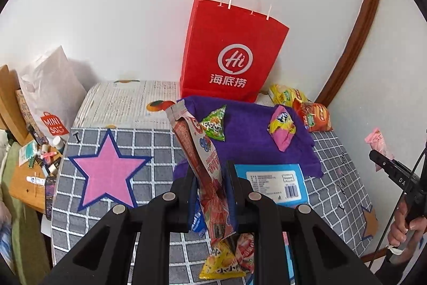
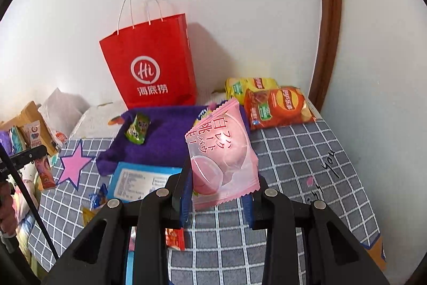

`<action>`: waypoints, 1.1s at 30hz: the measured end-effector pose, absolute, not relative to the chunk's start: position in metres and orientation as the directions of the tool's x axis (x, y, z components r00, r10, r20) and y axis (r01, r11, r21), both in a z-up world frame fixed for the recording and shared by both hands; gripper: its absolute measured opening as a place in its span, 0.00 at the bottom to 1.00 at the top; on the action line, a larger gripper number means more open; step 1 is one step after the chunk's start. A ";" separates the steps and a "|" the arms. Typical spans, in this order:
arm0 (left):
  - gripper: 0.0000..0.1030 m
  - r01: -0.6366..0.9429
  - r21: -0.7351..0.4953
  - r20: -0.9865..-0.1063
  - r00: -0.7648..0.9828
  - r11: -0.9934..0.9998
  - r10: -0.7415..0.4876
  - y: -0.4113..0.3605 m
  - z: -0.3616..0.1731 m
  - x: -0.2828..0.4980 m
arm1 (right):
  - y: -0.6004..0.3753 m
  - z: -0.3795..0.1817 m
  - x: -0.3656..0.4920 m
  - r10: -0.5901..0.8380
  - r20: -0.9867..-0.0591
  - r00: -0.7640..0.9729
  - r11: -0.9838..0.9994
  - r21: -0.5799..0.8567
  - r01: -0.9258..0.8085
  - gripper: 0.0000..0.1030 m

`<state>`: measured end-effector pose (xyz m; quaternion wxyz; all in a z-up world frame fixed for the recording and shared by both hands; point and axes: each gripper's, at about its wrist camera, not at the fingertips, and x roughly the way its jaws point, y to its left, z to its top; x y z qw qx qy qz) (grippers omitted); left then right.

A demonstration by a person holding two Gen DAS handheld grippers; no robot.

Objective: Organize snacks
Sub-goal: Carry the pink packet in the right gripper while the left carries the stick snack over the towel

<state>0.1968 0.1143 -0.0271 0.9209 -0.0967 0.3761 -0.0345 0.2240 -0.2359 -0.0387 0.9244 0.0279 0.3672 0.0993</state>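
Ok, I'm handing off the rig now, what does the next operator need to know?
Left gripper: shut on a long red-and-white snack packet, lifted.
Right gripper: shut on a pink peach-print snack pouch, lifted.
Red paper carrier bag stands at the wall, behind the purple cloth.
Left: green triangular packet, pink-and-yellow packet, blue flat pack, orange chip bag, yellow chip bag.

The red paper bag (image 1: 232,52) has a white circle with "Hi" in it and the words "海底捞" below. The white plastic bag (image 1: 53,95) has a red tag that says "MINI SO". The pink snack packet (image 2: 221,151) shows "白桃" in red.
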 end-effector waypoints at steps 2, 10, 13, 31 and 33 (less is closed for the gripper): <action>0.18 -0.011 -0.205 -0.683 0.718 0.979 -0.135 0.115 -0.024 0.201 | -0.235 -0.038 0.230 0.212 -0.671 0.710 0.977 0.133 -0.166 0.31; 0.18 -0.003 -0.202 -0.691 0.709 0.979 -0.140 0.110 -0.027 0.225 | -0.230 -0.040 0.245 0.218 -0.670 0.709 0.976 0.133 -0.174 0.31; 0.18 0.004 -0.203 -0.692 0.707 0.979 -0.146 0.107 -0.029 0.232 | -0.230 -0.043 0.251 0.217 -0.675 0.705 0.976 0.135 -0.171 0.31; 0.18 0.029 -0.221 -0.706 0.685 0.975 -0.181 0.104 -0.044 0.306 | -0.228 -0.075 0.319 0.213 -0.708 0.673 0.977 0.152 -0.149 0.31; 0.18 0.034 -0.222 -0.708 0.681 0.975 -0.185 0.102 -0.047 0.313 | -0.226 -0.077 0.328 0.222 -0.709 0.670 0.975 0.160 -0.154 0.31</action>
